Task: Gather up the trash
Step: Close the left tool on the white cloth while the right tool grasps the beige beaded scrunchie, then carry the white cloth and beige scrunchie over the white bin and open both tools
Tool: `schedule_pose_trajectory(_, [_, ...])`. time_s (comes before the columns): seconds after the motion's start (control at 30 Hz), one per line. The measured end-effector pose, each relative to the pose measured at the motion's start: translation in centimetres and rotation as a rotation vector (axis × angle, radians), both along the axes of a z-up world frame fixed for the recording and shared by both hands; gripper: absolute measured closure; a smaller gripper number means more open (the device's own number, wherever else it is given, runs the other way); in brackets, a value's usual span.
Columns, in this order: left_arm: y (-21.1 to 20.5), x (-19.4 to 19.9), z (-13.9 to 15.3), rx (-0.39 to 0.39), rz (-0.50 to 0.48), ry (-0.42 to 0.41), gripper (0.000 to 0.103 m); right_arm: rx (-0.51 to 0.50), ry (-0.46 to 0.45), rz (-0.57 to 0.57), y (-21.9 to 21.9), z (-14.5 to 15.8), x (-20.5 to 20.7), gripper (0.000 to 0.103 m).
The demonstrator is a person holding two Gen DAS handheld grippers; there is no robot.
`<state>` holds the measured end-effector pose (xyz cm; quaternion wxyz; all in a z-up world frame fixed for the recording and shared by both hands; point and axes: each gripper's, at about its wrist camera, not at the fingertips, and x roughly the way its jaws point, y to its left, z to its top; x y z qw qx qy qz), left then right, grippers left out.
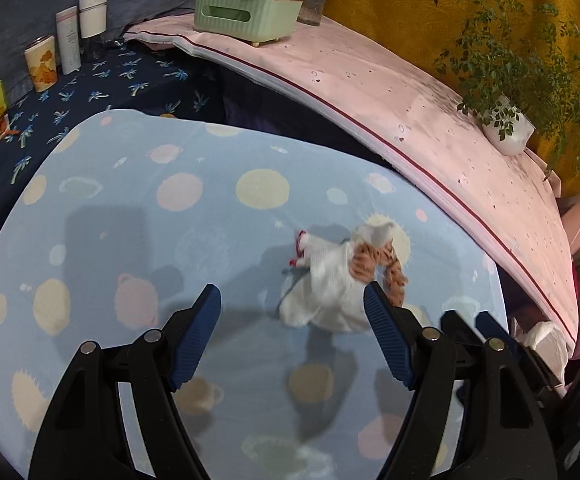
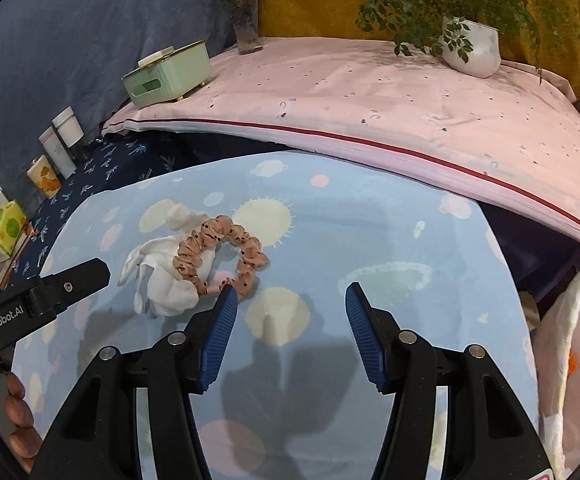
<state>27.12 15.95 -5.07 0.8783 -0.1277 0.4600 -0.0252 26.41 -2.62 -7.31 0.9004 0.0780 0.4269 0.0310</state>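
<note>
A crumpled white tissue (image 1: 326,284) lies on the light blue patterned cloth (image 1: 129,216), with a peach dotted scrunchie (image 1: 374,264) resting on it. My left gripper (image 1: 292,300) is open above the cloth, its right finger at the tissue's right edge. In the right wrist view the tissue (image 2: 165,280) and scrunchie (image 2: 217,256) lie left of centre. My right gripper (image 2: 287,296) is open and empty, its left fingertip touching or just over the scrunchie's near edge. The left gripper's body (image 2: 37,300) shows at the left.
A pink padded shelf (image 2: 370,96) runs behind, holding a green tissue box (image 2: 165,76), a glass vase (image 2: 247,28) and a potted plant (image 2: 470,40). Bottles and cartons (image 2: 49,160) stand along the left on dark blue cloth. A white bag (image 2: 570,340) hangs at right.
</note>
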Motion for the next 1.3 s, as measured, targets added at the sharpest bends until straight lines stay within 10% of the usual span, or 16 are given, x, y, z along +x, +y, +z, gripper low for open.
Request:
schedule_pose_trajectory(0.3, [-0.9,3.6,-2.5,-0.027,-0.056,0.043,0.058,0.009,0.051,0.043,2.5,-2.7,4.7,0.055])
schedule_pose_trajectory(0.53, [-1.2,3.7,-3.9,-0.038,-0.080,0.065,0.085,-0.002,0.073,0.059,2.8,-4.4,5.1,0.087])
schedule_pose_trajectory(1.3, [-8.0,-4.6,1.1,-0.054,-0.177,0.001,0.092,0.057,0.001,-0.090,-6.4,0.3,-5.2,0.097])
